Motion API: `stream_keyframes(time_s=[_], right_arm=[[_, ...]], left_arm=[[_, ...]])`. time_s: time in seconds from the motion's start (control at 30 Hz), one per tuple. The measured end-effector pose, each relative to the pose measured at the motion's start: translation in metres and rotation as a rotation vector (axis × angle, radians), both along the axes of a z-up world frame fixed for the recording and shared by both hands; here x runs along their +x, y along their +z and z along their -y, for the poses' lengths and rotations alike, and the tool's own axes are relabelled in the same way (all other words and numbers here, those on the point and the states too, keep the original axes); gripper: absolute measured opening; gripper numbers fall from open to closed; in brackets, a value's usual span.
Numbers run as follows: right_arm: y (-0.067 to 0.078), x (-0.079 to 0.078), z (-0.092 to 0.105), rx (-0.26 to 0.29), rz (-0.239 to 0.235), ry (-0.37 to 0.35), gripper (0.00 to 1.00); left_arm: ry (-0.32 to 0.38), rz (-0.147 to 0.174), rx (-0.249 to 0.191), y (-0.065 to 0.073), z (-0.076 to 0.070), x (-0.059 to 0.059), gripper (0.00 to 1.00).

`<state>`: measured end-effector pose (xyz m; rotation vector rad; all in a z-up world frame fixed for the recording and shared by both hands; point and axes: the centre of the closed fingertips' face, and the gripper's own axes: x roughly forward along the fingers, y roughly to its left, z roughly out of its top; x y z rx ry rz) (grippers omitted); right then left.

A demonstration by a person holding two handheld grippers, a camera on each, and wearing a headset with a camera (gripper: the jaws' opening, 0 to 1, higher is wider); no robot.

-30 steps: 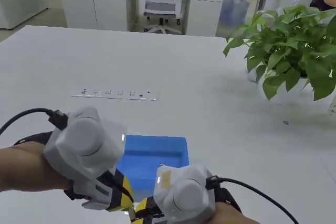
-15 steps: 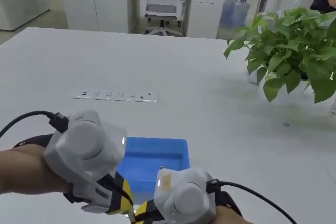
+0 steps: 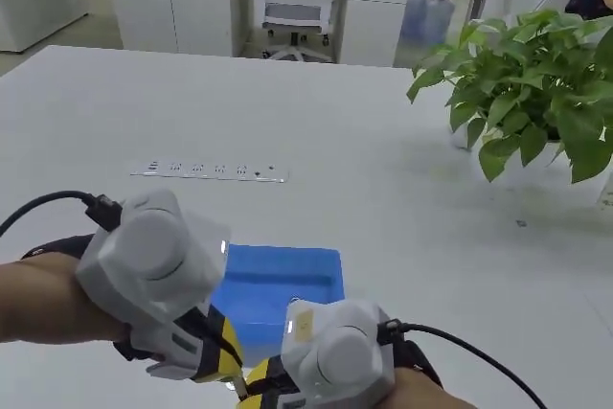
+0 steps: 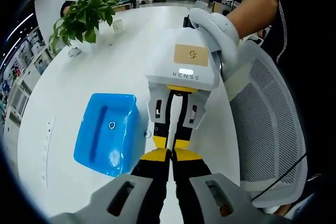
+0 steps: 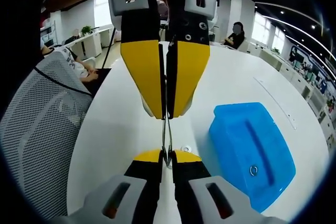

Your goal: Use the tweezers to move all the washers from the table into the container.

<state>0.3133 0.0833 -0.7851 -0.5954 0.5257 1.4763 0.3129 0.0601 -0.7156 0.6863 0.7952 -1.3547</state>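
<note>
Left gripper [image 5: 167,114] and right gripper [image 5: 167,157] both pinch the tweezers [image 5: 165,135], seemingly mid-handover; loosen one side only, then aim for the washer [image 5: 185,149] at two o'clock, beside the blue container [image 5: 231,142].

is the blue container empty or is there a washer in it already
Not empty: a washer lies on the floor of the blue container, seen in both gripper views.

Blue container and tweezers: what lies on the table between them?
A single washer on bare table, close to the blue container wall and apart from the tweezers, seen in the left gripper view.
</note>
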Motion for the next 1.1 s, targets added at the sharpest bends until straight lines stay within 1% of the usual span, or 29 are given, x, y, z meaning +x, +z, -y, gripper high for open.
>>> stream_keyframes(time_s=[0.4,0.77,0.9,0.97,1.1], right_arm=[[-0.0010,-0.0008,-0.0014,-0.003,0.020,0.010,0.11],[-0.0038,-0.0012,-0.0011,-0.004,0.018,0.008,0.12],[-0.0035,-0.0004,-0.0009,-0.004,0.024,0.010,0.13],[-0.0031,-0.0002,-0.0016,-0.001,0.027,0.012,0.12],[-0.0033,0.0001,-0.0036,0.000,0.027,0.015,0.12]], left_arm=[[-0.010,0.004,0.013,-0.0016,-0.0023,-0.0022,0.06],[-0.012,-0.001,0.019,-0.0043,-0.0013,-0.0023,0.06],[-0.012,0.002,0.021,-0.0040,-0.0015,-0.0013,0.06],[-0.013,0.012,0.021,-0.0032,-0.0017,-0.0002,0.06],[-0.014,0.006,0.022,-0.0035,-0.0028,-0.0009,0.06]])
